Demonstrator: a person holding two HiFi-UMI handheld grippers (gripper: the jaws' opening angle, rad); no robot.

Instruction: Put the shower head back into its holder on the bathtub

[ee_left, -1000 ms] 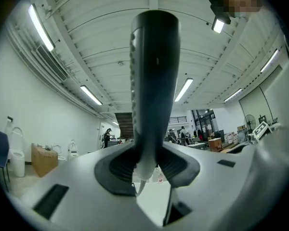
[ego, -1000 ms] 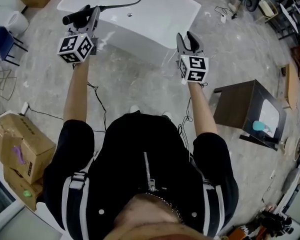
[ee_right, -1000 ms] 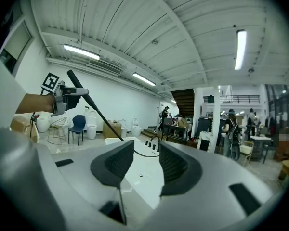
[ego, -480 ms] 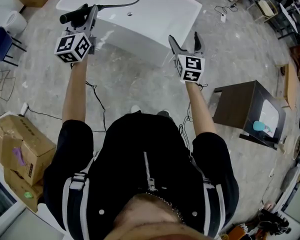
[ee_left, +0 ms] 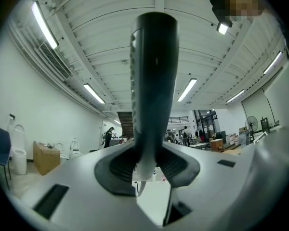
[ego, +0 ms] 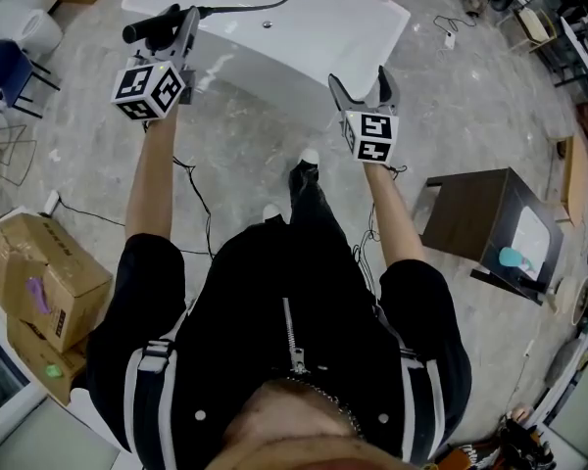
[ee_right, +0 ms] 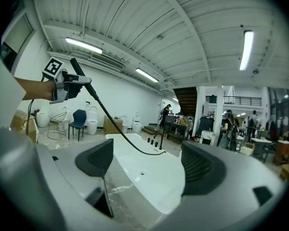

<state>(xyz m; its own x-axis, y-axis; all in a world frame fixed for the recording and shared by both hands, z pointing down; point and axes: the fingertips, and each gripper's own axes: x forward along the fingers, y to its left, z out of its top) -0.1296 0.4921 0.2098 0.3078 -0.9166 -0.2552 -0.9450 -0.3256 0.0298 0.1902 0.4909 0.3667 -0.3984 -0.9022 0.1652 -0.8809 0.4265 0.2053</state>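
A black handheld shower head (ego: 149, 29) sticks out to the left of my left gripper (ego: 183, 35), which is shut on its handle. In the left gripper view the handle (ee_left: 153, 76) rises straight up between the pads. Its black hose (ego: 260, 5) runs over the white bathtub (ego: 304, 42) to the dark faucet fittings (ee_right: 156, 139) at the far rim. My right gripper (ego: 359, 78) hangs open and empty before the tub's near right corner. In the right gripper view the open right gripper (ee_right: 144, 162) looks along the tub (ee_right: 151, 174), with the left one's shower head (ee_right: 78, 70) high at the left.
A dark side table (ego: 475, 209) stands on the floor at the right. Cardboard boxes (ego: 39, 282) sit at the lower left and a blue chair (ego: 5, 67) at the far left. Thin cables (ego: 191, 189) lie on the floor. People stand far behind the tub (ee_right: 229, 126).
The right gripper's jaws have spread from nearly shut to wide open, and it has moved a little toward the tub. The person's foot has stepped forward. The left gripper keeps its grip.
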